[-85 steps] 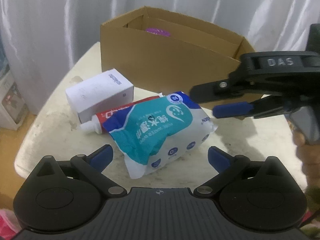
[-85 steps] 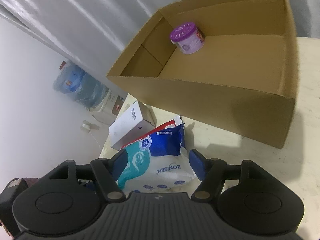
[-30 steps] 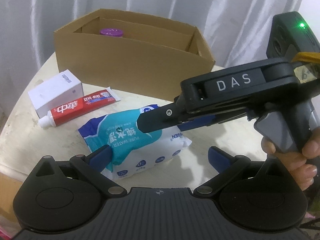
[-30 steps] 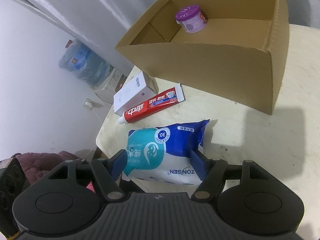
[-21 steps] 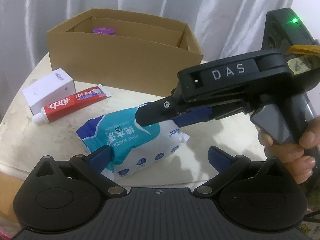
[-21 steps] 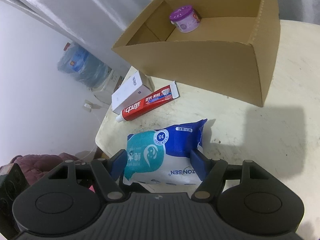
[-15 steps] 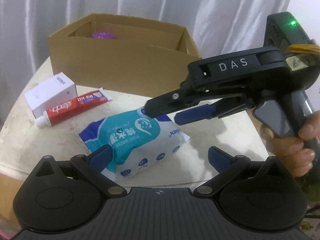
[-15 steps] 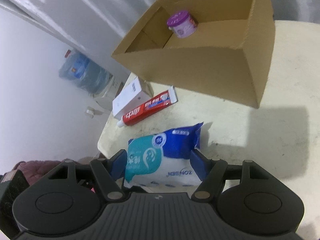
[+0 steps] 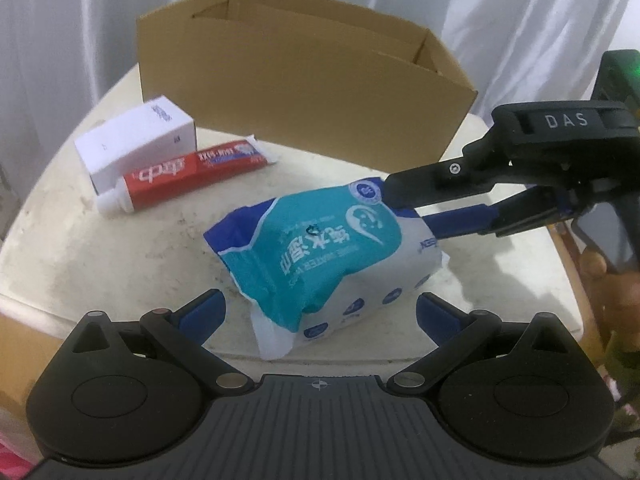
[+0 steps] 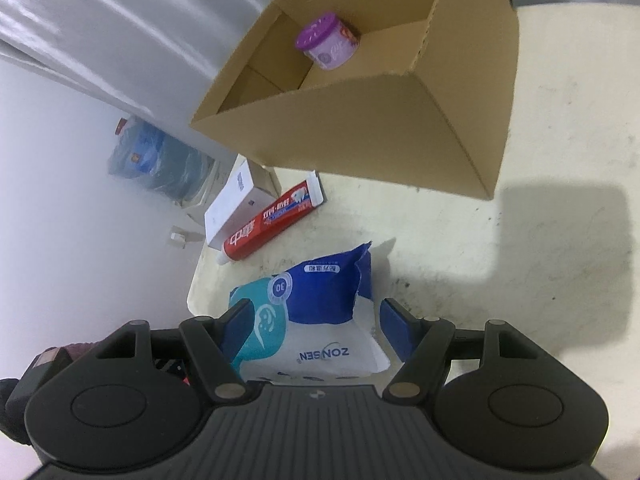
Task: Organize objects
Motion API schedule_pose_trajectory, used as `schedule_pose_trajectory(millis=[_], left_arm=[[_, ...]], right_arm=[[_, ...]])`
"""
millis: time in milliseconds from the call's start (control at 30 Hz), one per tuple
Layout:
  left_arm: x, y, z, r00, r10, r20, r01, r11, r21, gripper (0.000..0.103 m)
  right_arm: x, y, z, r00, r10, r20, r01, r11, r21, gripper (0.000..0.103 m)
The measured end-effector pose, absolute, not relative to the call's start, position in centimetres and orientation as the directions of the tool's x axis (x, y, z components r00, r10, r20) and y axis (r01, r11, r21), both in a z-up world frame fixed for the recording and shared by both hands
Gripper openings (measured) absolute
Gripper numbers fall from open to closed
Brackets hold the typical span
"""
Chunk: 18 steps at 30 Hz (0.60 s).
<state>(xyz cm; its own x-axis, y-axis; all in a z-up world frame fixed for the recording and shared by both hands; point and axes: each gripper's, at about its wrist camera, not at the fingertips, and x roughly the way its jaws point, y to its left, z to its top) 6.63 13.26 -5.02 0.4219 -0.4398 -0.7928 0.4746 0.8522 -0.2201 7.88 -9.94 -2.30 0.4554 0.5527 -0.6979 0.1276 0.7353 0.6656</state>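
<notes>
A teal, blue and white wet-wipes pack (image 9: 324,256) lies on the pale table (image 9: 100,248). My right gripper (image 10: 314,322) is open with its fingers on either side of one end of the pack (image 10: 316,316); in the left wrist view it reaches in from the right (image 9: 412,204). My left gripper (image 9: 320,308) is open and empty, just in front of the pack. A red toothpaste tube (image 9: 180,176) and a white box (image 9: 136,140) lie to the left. A purple-lidded jar (image 10: 326,46) sits inside the open cardboard box (image 9: 288,96).
The table's front edge (image 9: 120,320) is close below my left gripper. A water bottle (image 10: 160,160) stands on the floor beyond the table. White curtains hang behind the box.
The right gripper has lowered and moved in around the end of the wipes pack. The left gripper has moved closer to the pack. Nothing has been picked up.
</notes>
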Motion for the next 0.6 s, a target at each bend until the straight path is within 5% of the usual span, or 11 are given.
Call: schedule_pose_trajectory(millis=[600], left_arm=[[7.9,12.2,-5.7,0.322,-0.530,-0.784,0.470,0.809,-0.354,0.101]], right_arm=[[9.2,-8.4,-2.9,0.417,0.564,-0.713,0.108,0.748,0.655,0.075]])
